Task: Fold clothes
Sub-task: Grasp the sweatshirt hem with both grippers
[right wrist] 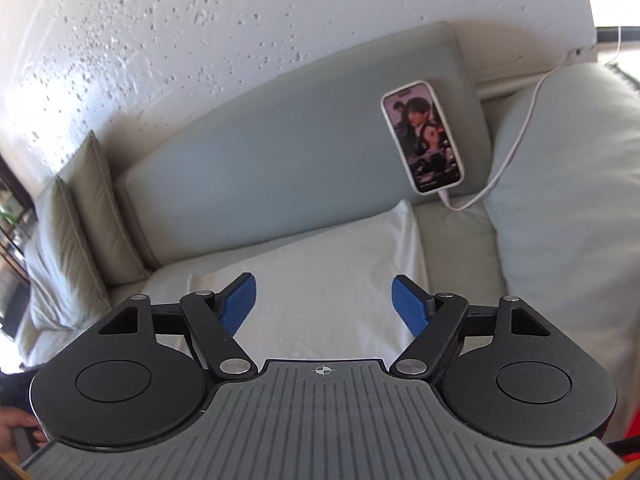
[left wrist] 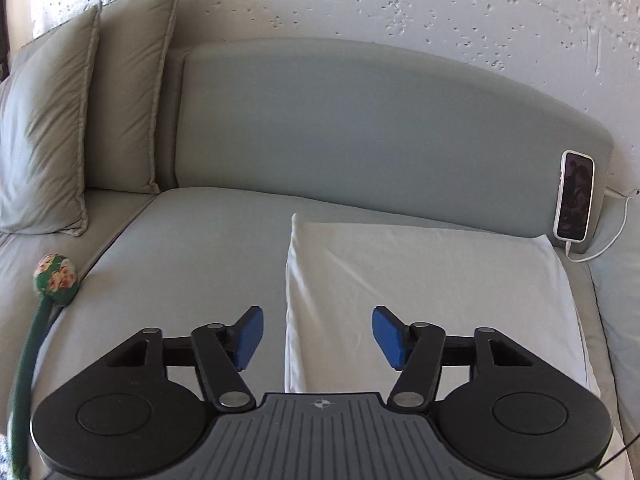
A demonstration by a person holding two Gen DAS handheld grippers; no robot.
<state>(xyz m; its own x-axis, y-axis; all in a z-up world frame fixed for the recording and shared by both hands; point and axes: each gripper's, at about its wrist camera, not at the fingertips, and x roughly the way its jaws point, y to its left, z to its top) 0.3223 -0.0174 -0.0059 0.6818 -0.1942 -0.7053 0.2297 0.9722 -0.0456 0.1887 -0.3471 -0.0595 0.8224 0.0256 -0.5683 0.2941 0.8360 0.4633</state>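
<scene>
A white garment (left wrist: 420, 280) lies folded into a flat rectangle on the grey sofa seat (left wrist: 200, 248). It also shows in the right wrist view (right wrist: 320, 276). My left gripper (left wrist: 317, 334) is open and empty, held above the garment's left edge. My right gripper (right wrist: 324, 300) is open and empty, held above the garment's near part. The blue pads (left wrist: 250, 336) of both grippers are wide apart and touch nothing.
A phone (left wrist: 575, 196) on a white cable leans on the sofa backrest (left wrist: 360, 128), also in the right wrist view (right wrist: 424, 136). Two beige cushions (left wrist: 80, 120) stand at the left. A green floral ball on a stick (left wrist: 56, 274) lies at the seat's left.
</scene>
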